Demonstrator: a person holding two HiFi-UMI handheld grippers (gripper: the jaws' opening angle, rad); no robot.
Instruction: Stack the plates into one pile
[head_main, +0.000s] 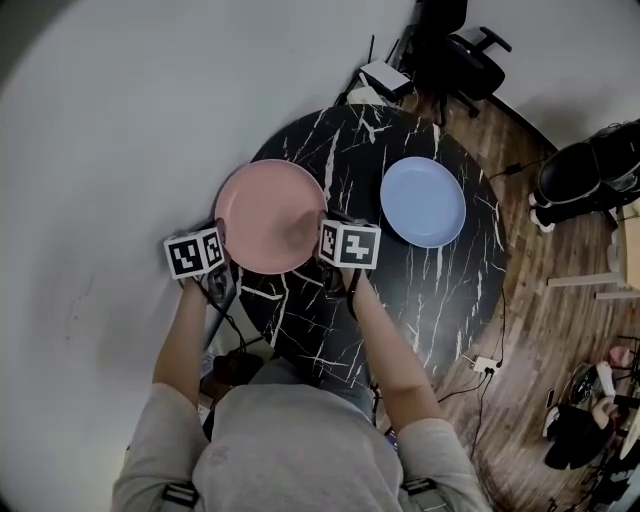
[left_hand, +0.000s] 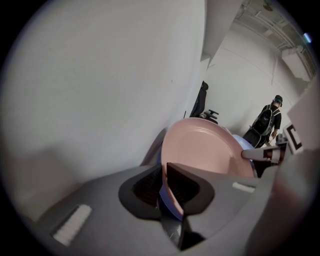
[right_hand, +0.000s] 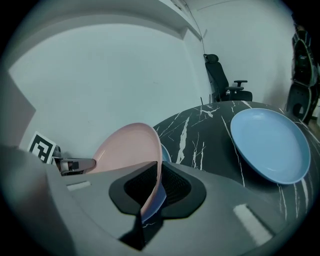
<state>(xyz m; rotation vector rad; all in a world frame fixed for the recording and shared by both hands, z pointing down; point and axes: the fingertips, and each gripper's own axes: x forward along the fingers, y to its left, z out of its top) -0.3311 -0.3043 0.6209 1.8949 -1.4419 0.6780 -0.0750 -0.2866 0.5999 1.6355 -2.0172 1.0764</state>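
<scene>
Left gripper (head_main: 222, 245) and right gripper (head_main: 323, 238) pinch the pink plate (head_main: 268, 215) beside the blue plate (head_main: 423, 200); next it probably goes on top.

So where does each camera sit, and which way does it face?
Head view: on the person's head, facing down at the table; forearms, left gripper and right gripper show.
Left gripper view: on the left gripper, facing along its jaws, clamped on the pink plate.
Right gripper view: on the right gripper, clamping the opposite rim.
All share the pink plate.
</scene>
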